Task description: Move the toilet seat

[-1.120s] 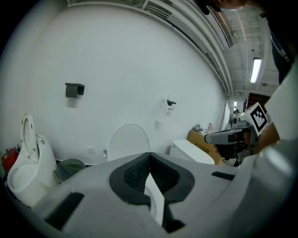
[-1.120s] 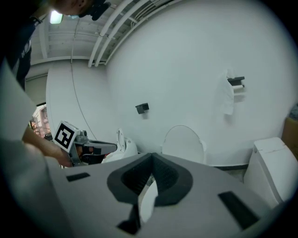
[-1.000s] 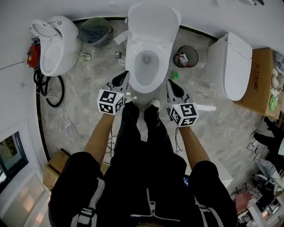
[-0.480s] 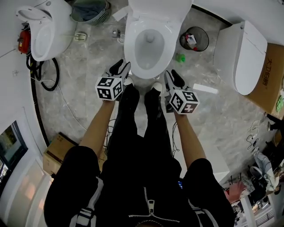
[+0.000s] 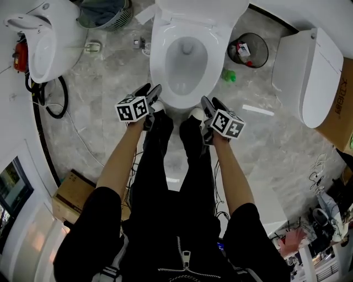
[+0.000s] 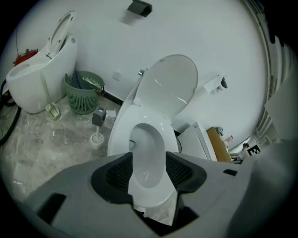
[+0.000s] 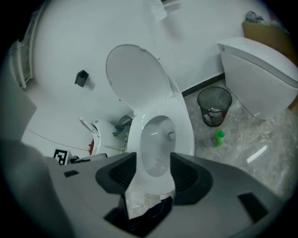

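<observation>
Head view, centre: left gripper (image 5: 149, 92), right gripper (image 5: 208, 104) near toilet seat (image 5: 159, 66), jaws opening, empty; risk of slipping off glossy rim.

White toilet seat (image 5: 159, 66), green basket (image 5: 105, 14), grey marbled floor (image 5: 110, 77), black bin (image 5: 266, 52)

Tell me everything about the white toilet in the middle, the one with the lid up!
The middle toilet is glossy white, like glazed ceramic, with an oval bowl. Its lid stands raised, leaning back toward the white wall; the seat ring lies flat on the rim. It stands on grey marbled floor between a green basket and a black bin. The left gripper and right gripper hang before its front edge, jaws opening, empty, not touching it.
</observation>
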`<state>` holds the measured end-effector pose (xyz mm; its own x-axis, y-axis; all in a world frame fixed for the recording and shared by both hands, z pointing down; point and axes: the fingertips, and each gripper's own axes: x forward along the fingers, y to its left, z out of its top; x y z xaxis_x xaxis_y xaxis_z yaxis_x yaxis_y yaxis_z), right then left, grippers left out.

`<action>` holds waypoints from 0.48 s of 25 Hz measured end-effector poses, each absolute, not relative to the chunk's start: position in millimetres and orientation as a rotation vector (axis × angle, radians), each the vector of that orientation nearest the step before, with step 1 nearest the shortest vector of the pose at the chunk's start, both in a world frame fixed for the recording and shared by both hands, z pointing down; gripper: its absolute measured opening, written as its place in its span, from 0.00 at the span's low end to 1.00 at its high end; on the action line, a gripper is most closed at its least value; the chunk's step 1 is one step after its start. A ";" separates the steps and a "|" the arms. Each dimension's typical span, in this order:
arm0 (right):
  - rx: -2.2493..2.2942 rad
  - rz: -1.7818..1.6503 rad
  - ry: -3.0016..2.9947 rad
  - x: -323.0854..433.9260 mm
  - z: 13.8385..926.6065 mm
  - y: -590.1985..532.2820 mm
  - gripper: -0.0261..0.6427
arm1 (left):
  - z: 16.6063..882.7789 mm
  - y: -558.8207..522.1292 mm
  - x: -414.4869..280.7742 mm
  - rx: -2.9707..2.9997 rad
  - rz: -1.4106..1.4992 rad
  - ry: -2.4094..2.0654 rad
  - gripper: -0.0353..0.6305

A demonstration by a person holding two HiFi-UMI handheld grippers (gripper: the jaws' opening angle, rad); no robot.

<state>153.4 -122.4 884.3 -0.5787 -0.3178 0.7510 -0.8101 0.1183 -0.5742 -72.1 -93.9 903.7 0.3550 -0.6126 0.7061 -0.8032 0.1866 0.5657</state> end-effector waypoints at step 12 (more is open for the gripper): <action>1.230 1.737 -1.700 163.6 1013.2 -134.9 0.43 | 1025.6 -96.1 -107.0 1.363 0.255 -1.320 0.45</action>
<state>163.6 -134.9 1013.2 -0.5241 -0.2811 0.8039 -0.7977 -0.1686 -0.5790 -107.0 -96.1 1025.6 0.3411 -0.5309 0.7757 -0.7815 0.2985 0.5479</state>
